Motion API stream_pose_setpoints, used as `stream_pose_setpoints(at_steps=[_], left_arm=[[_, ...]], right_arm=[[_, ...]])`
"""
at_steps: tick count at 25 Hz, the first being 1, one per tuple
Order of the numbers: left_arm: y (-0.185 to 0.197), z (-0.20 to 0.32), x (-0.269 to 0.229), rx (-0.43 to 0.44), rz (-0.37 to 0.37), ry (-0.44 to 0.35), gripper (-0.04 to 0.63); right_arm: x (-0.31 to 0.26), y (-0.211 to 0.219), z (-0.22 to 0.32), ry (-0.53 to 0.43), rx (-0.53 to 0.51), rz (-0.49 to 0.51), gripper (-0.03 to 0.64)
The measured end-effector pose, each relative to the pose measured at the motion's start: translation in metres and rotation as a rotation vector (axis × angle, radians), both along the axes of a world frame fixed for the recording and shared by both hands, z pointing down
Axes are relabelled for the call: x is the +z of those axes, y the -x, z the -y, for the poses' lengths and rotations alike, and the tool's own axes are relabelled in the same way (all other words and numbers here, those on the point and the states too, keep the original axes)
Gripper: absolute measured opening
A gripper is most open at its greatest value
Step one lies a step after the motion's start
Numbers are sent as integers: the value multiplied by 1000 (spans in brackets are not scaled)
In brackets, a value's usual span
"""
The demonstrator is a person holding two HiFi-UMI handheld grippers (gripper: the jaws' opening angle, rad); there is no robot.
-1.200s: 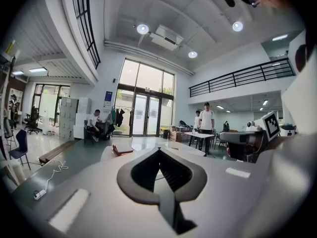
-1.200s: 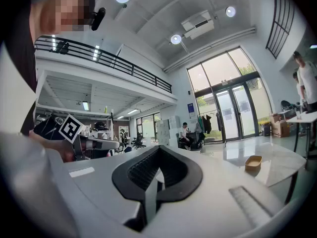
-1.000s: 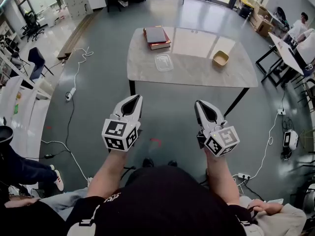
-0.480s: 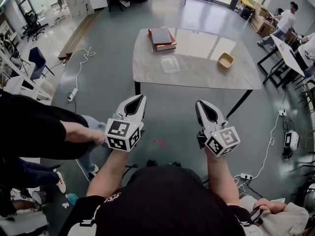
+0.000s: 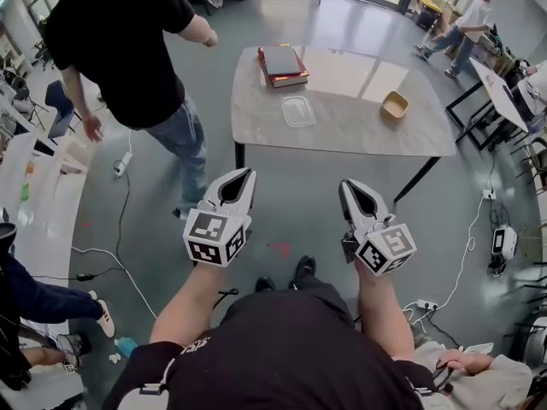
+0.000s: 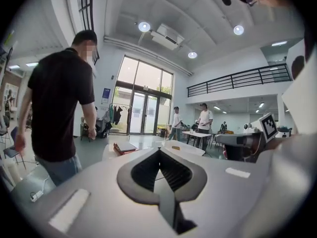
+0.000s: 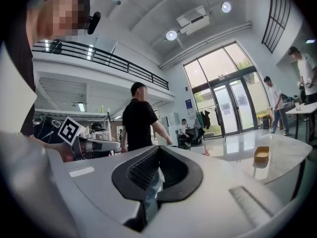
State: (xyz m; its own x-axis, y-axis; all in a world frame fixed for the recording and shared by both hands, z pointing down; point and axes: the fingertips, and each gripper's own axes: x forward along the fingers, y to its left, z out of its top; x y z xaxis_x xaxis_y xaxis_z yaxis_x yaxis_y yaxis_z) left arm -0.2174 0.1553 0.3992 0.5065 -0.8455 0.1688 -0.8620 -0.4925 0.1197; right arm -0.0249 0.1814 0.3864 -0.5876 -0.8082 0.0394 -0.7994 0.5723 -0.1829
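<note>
left gripper (image 5: 246,172): held low in front of the person's body, over the grey-green floor (image 5: 291,199). Jaws pressed together at the tips, nothing between the ribbed black pads (the left gripper view shows only the room through the gap behind the tips). Marker cube faces up.
right gripper (image 5: 345,184): level with the left gripper and well apart from it. Jaws also closed tip to tip, and empty.
table: pale stone-look table with rounded corners and black legs (image 5: 342,131). It stands ahead of both grippers, its near edge well apart from the tips. Neither gripper touches it.
far left corner of the table: stack of two books, a dark grey cover on a red one (image 5: 280,63).
middle of the table: clear flat plastic container (image 5: 298,110), just on the near side of the books and not touching them.
right edge of the table: small tan square bowl (image 5: 395,104), well apart from the container.
bystander: person in a black T-shirt and blue jeans (image 5: 128,41), standing on the floor off the table's left edge (head blurred in both gripper views).
floor, left side: white power strip on a white cable (image 5: 121,162), beside the bystander's legs.
</note>
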Motion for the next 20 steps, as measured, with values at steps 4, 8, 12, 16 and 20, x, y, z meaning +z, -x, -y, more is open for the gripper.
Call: stream_pose_setpoints(at_steps=[4,8,12,16,20], left_arm=[[1,25,9,-15,11,20,2],[-9,58,17,-30,20,38,2],[-23,95,20,-45,27,63,2],[-44,131,18,-58,30,76,2],[-69,161,19,-75,34,86,3]], right_arm=[[7,1,28,15,-19,6,14],[13,-9,61,18,-34,16,14],[16,-26,101,29,-47,25,14],[16,-46,139,40,-64,40,14],[17,-69,169,43,-84,55,14]])
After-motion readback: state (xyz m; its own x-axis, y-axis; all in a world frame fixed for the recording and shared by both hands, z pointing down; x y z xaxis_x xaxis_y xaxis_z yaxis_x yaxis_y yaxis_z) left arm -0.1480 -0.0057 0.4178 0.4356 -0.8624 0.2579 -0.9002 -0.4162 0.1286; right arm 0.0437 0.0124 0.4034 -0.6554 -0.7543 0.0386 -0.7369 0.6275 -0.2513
